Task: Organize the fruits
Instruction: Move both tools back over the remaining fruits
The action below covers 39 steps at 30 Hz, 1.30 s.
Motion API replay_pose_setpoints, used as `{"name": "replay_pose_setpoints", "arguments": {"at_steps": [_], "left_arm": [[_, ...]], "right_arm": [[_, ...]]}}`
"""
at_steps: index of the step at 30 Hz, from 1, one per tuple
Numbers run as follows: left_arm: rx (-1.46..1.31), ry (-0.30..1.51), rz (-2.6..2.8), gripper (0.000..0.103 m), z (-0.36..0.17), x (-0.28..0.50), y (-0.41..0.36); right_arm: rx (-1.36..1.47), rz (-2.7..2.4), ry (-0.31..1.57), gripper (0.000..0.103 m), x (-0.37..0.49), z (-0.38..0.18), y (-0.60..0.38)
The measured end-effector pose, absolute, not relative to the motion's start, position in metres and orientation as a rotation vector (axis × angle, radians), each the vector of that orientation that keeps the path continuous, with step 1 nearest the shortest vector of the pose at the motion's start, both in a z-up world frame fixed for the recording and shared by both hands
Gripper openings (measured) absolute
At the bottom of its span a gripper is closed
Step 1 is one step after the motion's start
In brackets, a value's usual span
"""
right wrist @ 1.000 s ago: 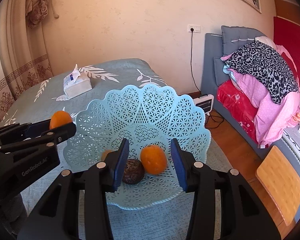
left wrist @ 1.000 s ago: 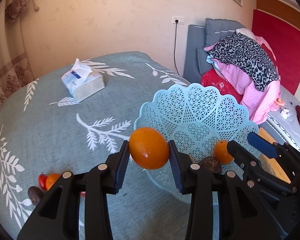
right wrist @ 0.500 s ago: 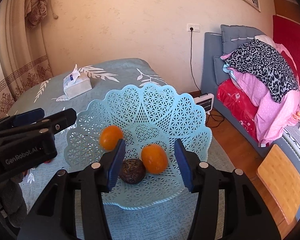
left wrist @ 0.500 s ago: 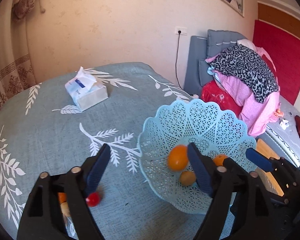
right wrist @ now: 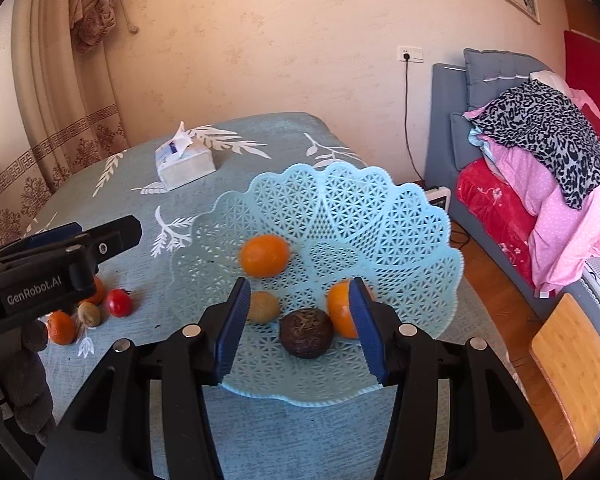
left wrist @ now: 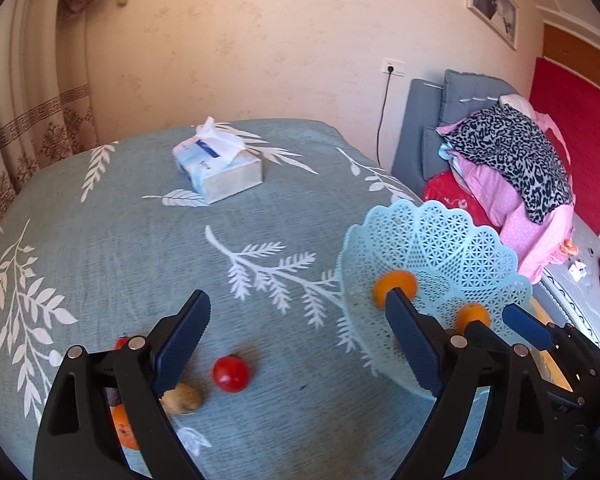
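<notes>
Teal cloth lies bare between tissue box [left wrist: 220, 170] and basket [left wrist: 496, 256].

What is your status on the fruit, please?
Both grippers' jaws open, empty. Four fruits in basket. Tomato and others on table. Nothing blocking.

Left wrist view: mounted behind the left tool [left wrist: 296, 340], looking forward and downward along its two fingers, close above the bench [left wrist: 120, 240]; the basket [left wrist: 452, 240] sits toward its right edge. Right wrist view: mounted behind the right tool [right wrist: 300, 324], same forward-down slant, nearer the basket [right wrist: 340, 208], which fills its centre. Shared ground: basket, bench top, tissue pack [left wrist: 220, 168] [right wrist: 184, 164], far wall, bed at right. Each view catches the other tool at its side.
</notes>
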<state>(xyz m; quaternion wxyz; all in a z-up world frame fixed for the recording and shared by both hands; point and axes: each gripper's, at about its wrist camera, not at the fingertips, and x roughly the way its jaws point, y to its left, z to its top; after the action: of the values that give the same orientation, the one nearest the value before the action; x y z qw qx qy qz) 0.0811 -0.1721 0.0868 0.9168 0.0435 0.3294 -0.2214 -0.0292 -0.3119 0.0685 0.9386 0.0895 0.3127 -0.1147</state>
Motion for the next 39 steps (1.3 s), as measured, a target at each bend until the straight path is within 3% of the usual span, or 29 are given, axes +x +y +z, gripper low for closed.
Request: {"name": "replay_pose_setpoints", "arguments": {"at_steps": [21,39], "left_arm": [[0.0,0.692,-0.268,0.089,0.085,0.085,-0.06],[-0.084,0.708,-0.161,0.089,0.07,0.093,0.008]], "right_arm": [[0.19,-0.088,0.677,0.053,-0.025,0.069,-0.264],[0.103,0.235,0.834,0.054,0.011,0.05,-0.153]]}}
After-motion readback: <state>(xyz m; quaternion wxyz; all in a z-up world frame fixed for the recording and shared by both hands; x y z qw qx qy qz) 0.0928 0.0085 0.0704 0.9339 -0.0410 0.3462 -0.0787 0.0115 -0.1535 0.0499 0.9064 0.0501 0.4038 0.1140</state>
